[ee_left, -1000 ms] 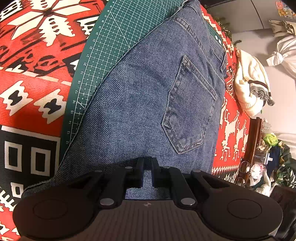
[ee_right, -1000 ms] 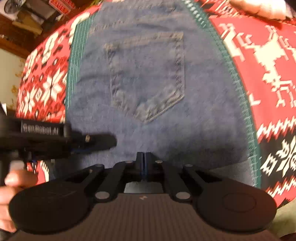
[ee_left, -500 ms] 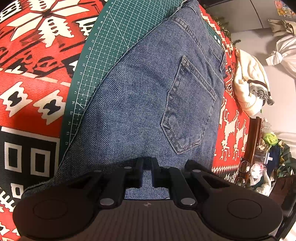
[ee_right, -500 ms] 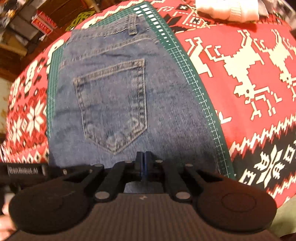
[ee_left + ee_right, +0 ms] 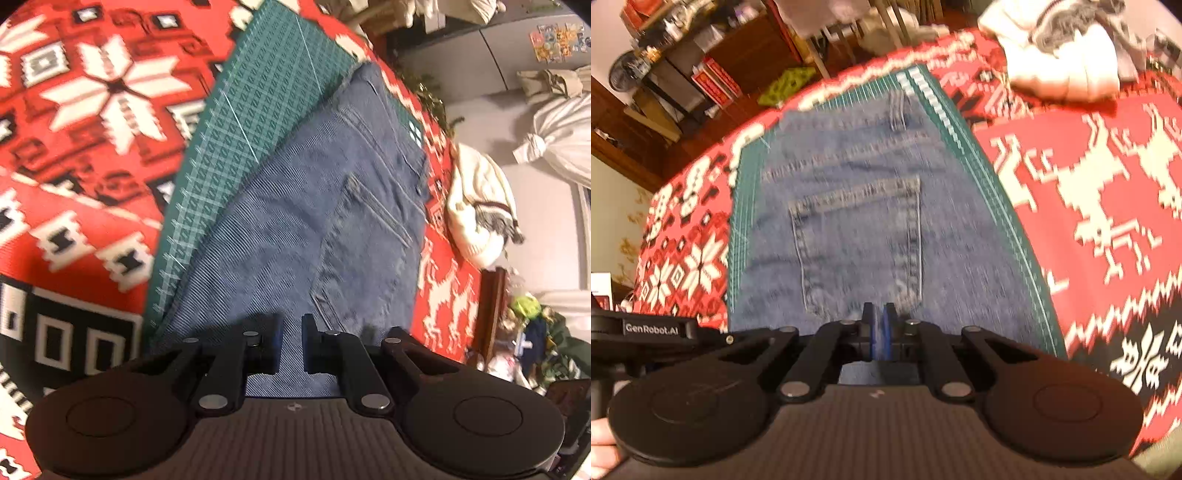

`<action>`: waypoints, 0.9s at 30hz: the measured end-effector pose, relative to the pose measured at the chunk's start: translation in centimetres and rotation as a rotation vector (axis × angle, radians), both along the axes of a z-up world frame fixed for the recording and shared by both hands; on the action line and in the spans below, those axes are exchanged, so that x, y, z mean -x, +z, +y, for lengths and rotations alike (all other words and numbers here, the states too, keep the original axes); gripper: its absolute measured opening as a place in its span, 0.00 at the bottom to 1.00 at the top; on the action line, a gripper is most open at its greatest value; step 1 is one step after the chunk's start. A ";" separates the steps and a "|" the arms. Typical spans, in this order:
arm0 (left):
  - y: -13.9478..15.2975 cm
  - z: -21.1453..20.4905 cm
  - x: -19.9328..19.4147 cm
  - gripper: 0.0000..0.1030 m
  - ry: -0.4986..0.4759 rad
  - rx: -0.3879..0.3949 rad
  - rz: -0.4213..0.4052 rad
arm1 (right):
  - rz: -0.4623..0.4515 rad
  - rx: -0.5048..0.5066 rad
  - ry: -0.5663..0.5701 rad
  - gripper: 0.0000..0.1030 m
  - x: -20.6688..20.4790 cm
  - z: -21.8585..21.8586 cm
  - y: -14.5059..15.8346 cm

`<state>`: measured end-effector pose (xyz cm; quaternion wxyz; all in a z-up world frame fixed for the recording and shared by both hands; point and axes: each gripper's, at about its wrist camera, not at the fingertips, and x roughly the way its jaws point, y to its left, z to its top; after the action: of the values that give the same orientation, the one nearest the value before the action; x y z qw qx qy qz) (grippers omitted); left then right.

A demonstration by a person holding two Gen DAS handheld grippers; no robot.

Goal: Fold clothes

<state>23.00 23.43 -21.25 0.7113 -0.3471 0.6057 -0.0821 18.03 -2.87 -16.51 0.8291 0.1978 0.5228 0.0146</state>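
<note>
Beside the jeans (image 5: 306, 229), bare mat (image 5: 258, 110).

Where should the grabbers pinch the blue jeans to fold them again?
Probably the near folded edge of the jeans, one gripper toward each corner, coming in low from the person's side. The jeans lie flat on the green mat, waistband at the far end, so that edge could lift over toward it.

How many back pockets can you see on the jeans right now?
1. A single back pocket shows on the folded jeans, just ahead of both grippers. A second may be folded underneath, hidden.
</note>
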 end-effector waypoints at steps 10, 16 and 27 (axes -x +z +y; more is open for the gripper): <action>-0.4 -0.3 -0.4 0.09 0.008 -0.101 -0.017 | 0.039 0.114 -0.021 0.04 -1.6 0.1 -2.4; -0.8 0.1 -0.4 0.09 0.012 -0.104 -0.002 | 0.091 0.122 -0.061 0.04 -1.1 -0.9 -2.8; 0.1 -0.5 -0.1 0.09 0.003 -0.129 -0.068 | -0.010 0.124 -0.105 0.06 -0.8 -1.4 -1.2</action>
<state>23.13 22.93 -21.12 0.7523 -0.2985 0.5848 -0.0538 18.87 -4.31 -17.67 0.8419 0.1733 0.5075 -0.0602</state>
